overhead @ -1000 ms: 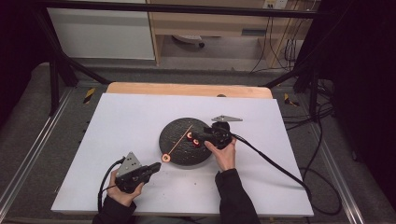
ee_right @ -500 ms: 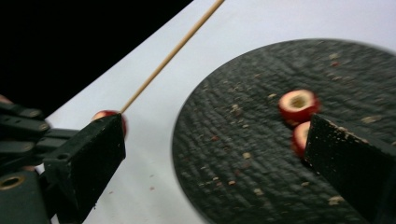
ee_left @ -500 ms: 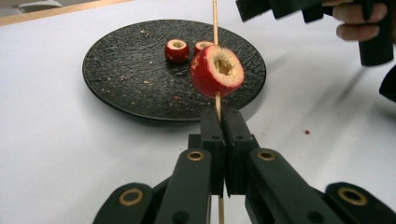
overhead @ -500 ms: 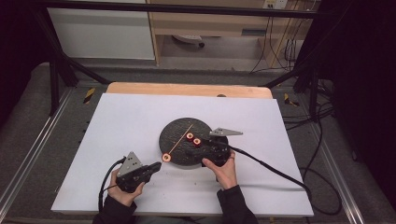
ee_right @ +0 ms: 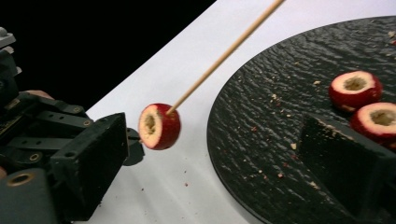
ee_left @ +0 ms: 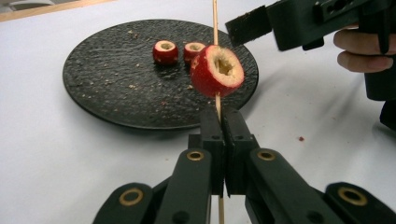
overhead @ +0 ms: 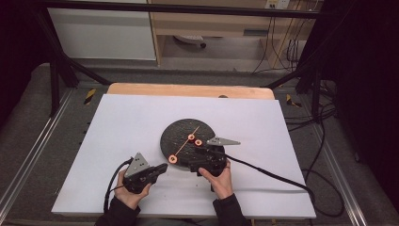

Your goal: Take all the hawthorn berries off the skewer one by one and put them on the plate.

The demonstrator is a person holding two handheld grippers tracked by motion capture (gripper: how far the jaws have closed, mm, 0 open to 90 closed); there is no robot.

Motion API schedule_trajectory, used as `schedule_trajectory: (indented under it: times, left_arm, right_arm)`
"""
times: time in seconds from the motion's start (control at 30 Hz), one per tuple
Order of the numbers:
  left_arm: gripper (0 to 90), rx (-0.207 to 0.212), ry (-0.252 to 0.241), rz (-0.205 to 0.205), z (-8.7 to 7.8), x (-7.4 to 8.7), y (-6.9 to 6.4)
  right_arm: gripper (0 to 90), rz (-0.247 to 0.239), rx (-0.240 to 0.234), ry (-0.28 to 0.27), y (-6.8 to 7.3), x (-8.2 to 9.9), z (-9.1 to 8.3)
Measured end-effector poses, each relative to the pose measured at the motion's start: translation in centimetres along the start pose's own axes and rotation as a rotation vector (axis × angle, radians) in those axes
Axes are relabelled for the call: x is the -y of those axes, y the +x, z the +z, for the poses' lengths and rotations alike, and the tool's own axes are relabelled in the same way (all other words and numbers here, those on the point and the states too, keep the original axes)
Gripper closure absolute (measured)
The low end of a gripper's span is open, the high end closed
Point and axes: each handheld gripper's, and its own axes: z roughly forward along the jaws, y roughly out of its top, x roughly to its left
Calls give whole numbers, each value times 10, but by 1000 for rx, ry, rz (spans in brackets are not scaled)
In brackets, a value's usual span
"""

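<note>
My left gripper (overhead: 162, 168) (ee_left: 223, 121) is shut on a thin wooden skewer (ee_left: 215, 18) (overhead: 188, 139) that slants up over a black round plate (overhead: 176, 132) (ee_left: 107, 88). One red cored fruit piece (ee_left: 217, 70) (overhead: 174, 159) (ee_right: 159, 126) is threaded on the skewer just beyond the jaws. Two more red pieces (ee_left: 165, 51) (ee_right: 355, 88) lie side by side on the plate. My right gripper (overhead: 193, 162) (ee_right: 217, 140) is open at the plate's near rim. Its jaws have just been closing a little. The skewered piece shows in the gap close to one jaw, untouched.
White sheet (overhead: 117, 122) covers the table, with crumbs on the plate and a few on the sheet. A cable (overhead: 268, 172) trails right from the right gripper. A wooden strip (overhead: 188, 90) edges the far side.
The right gripper has drawn back from over the plate toward the person and a bit left, to the plate's near rim. The left gripper and skewer have kept still.
</note>
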Motion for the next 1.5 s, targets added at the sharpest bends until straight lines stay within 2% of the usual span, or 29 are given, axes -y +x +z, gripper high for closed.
schedule_trajectory:
  times: [0.33,0.5,0.6,0.63,0.73,0.77,0.87,0.97,1.23,1.5]
  left_arm:
    - [883,12,4,32,9,-2,-12]
    - [883,17,0,40,11,-2,-16]
    - [883,17,-3,42,11,-2,-17]
    - [883,19,-5,42,11,-2,-17]
    - [883,19,-6,42,11,-2,-18]
    - [883,19,-5,42,11,-2,-18]
    - [883,21,-7,44,11,-2,-18]
    - [883,23,-10,42,10,-2,-18]
    - [883,22,-21,42,7,-3,-17]
    - [883,21,-38,40,2,-3,-15]
  right_arm:
    - [273,20,-55,4,0,6,5]
    - [414,28,-90,15,0,8,6]
    - [455,33,-103,12,1,9,6]
    - [504,40,-113,14,1,9,7]
    - [541,42,-124,19,0,10,8]
    - [588,52,-137,23,0,11,9]
    - [642,59,-153,22,0,11,9]
    - [660,63,-163,23,0,10,7]
    - [668,61,-152,13,-1,1,3]
    - [672,58,-142,-4,-6,-16,-5]
